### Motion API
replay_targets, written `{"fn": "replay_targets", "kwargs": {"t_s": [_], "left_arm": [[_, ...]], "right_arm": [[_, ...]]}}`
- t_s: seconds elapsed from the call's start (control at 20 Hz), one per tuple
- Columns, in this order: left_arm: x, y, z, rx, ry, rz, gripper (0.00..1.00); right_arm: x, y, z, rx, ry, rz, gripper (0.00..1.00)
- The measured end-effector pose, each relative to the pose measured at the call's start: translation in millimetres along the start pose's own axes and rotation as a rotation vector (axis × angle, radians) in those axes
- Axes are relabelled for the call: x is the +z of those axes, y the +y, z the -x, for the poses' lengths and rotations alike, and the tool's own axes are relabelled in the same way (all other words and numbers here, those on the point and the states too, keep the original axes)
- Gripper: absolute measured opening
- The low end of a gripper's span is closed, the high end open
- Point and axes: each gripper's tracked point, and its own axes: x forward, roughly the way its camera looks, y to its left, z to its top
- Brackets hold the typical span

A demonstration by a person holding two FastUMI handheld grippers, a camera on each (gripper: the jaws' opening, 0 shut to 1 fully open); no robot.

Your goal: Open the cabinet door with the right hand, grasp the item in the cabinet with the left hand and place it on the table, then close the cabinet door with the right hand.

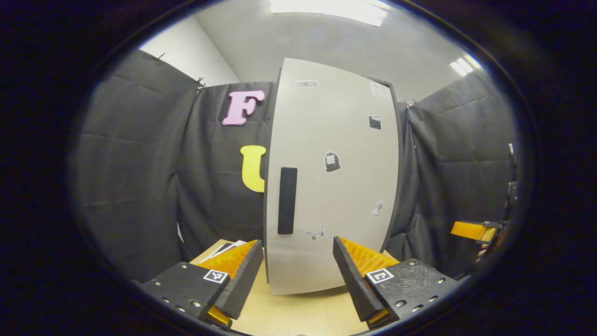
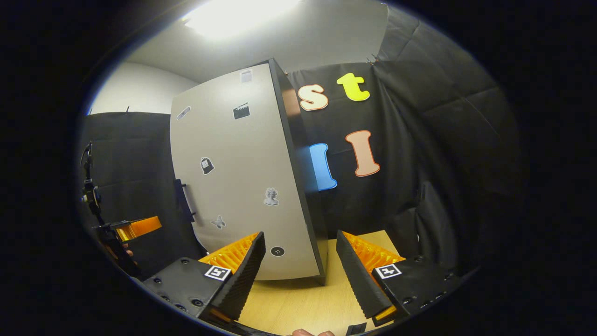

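Note:
A tall cabinet stands on the table, its pale grey door [image 1: 336,186] closed and dotted with small stickers. A black vertical handle [image 1: 287,200] sits near the door's left edge. My left gripper [image 1: 297,268] hovers open in front of the door's lower part, nothing between its fingers. In the right gripper view the same door [image 2: 238,186] appears at an angle, with the handle [image 2: 184,200] sticking out on its left side. My right gripper [image 2: 298,261] is open and empty, facing the cabinet's lower right corner. Whatever is inside the cabinet is hidden.
The light wooden table [image 1: 298,312] carries the cabinet. Some white papers [image 1: 226,248] lie at the table's left rear. Black cloth walls surround the booth. The other gripper [image 1: 475,231] shows far right in the left gripper view, and the other gripper [image 2: 133,228] shows far left in the right gripper view.

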Motion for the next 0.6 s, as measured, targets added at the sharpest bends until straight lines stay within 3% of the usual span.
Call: {"fn": "replay_targets", "kwargs": {"t_s": [0.25, 0.45, 0.6], "left_arm": [[4, 1, 3, 0.002, -0.025, 0.018, 0.92], [-4, 3, 3, 0.006, -0.022, 0.072, 0.92], [-9, 4, 3, 0.015, -0.006, 0.053, 0.92]], "right_arm": [[-10, -1, 3, -0.010, 0.006, -0.022, 0.96], [-27, 9, 1, 0.013, 0.048, -0.035, 0.96], [-33, 14, 1, 0.036, 0.058, -0.064, 0.96]]}}
